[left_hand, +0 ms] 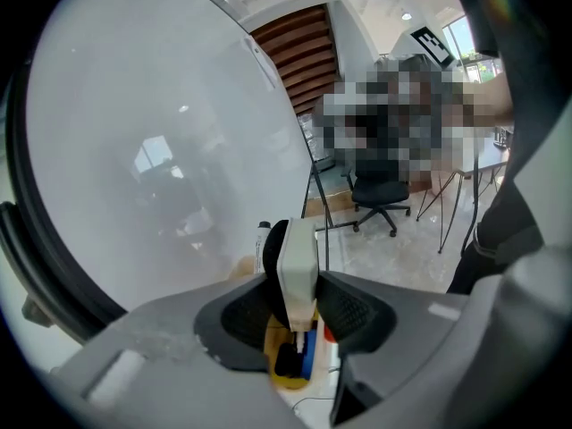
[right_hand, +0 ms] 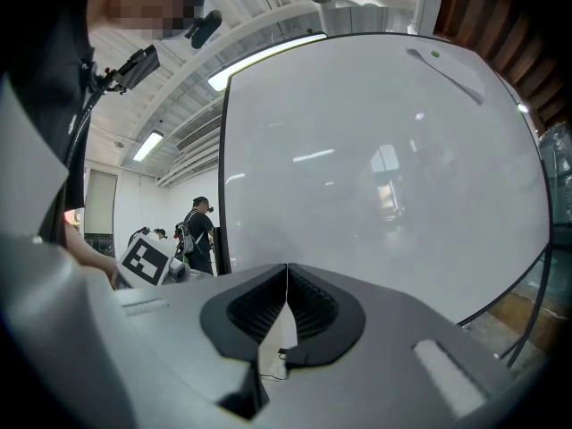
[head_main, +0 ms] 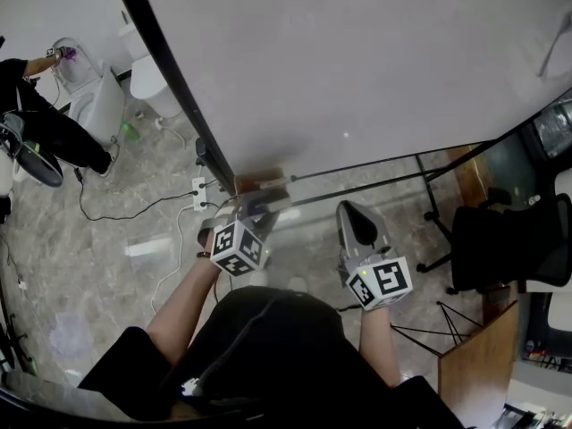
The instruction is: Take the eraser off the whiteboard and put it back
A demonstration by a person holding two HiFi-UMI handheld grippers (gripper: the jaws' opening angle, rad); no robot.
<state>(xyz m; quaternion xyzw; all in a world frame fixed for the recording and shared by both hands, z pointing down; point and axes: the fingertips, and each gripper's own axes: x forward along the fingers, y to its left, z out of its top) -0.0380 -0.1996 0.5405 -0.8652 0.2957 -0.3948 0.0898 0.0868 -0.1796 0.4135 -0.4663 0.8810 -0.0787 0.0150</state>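
The whiteboard fills the upper part of the head view, with its dark frame running down the left side. My left gripper sits at the board's lower edge. In the left gripper view, the left gripper is shut on the eraser, a white block with a black felt side, held upright between the pads. Below it lies a yellow holder with blue and black markers. My right gripper hangs apart to the right, facing the board; its pads meet with nothing between them.
A black office chair stands right of the board's stand legs. A power strip with cables lies on the marble floor. A person stands far left. A wooden desk corner is at the lower right.
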